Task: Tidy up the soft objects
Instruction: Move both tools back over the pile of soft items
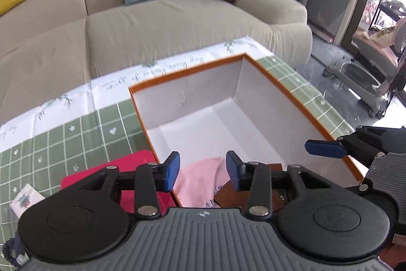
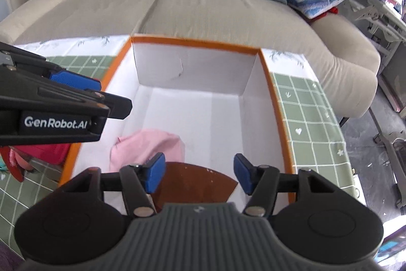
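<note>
I am looking past the big sofa point(image 2: 177, 9) to the counter point(image 2: 312, 118) with its green squares. A big box point(image 2: 276, 103) with an orange rim is sitting on the counter, and both my claws are hanging over its near end.

Inside the box, a pink cloth point(image 2: 149, 144) is lying on the white floor, near the left wall. A flat brown thing point(image 2: 192, 182) is lying just beside it, under my right claw. I cannot tell what the brown thing is.

Outside the box, a red cloth point(image 1: 106, 172) is lying on the counter, right against the left wall of the box. Its long side is running along that wall. I think this one is going in next.

My left claw point(image 1: 202, 170) is wide apart and holding nothing. It is sitting over the left wall, so the red cloth is just to its left and a bit lower. This claw is the near one.

My right claw point(image 2: 199, 174) is also wide apart and holding nothing. It is over the middle of the box, so the wall and my left claw are between it and the red cloth.

A small white packet point(image 1: 25, 200) is lying farther left on the counter.
</note>
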### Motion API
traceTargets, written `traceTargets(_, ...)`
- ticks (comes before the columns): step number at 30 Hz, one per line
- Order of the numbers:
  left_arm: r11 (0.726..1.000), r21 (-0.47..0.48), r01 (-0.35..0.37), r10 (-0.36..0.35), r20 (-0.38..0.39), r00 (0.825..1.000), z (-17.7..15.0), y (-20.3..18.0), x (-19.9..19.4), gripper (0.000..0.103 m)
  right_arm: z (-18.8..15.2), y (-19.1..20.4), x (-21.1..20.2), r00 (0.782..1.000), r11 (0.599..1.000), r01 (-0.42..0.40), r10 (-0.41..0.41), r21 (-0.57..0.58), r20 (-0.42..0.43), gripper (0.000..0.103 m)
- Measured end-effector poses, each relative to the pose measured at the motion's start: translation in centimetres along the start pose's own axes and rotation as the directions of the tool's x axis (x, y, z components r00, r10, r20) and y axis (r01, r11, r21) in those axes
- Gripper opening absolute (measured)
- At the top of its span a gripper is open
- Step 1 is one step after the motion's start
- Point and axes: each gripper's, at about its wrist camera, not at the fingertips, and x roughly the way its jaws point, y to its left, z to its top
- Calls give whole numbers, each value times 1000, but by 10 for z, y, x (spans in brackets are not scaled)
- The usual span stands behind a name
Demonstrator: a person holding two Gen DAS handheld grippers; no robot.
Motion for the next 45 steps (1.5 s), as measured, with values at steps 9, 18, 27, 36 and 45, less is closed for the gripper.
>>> traceTargets(9,1000,-14,7,-5,155,988,-16,8,-65,47,-6,24,-62,988,1000,21,-24,19,152,68)
traceTargets(18,998,-61,-13,30,291,956,-59,29,-121,48,-26,63,-118,952,999,-15,0,48,305,68)
traceTargets(27,990,-136,-46,85,299,950,-115,62,-155,49,-53,118,-139,934,997,-64,43,48,354,68)
traceTargets(36,965,-247,-94,151,223,963,-169,97,-157,49,-82,168,-133,951,995,-96,103,-37,292,68)
traceTargets(45,934,-325,-148,216,185,959,-201,130,-158,49,-80,195,-120,956,989,-122,139,-84,258,68)
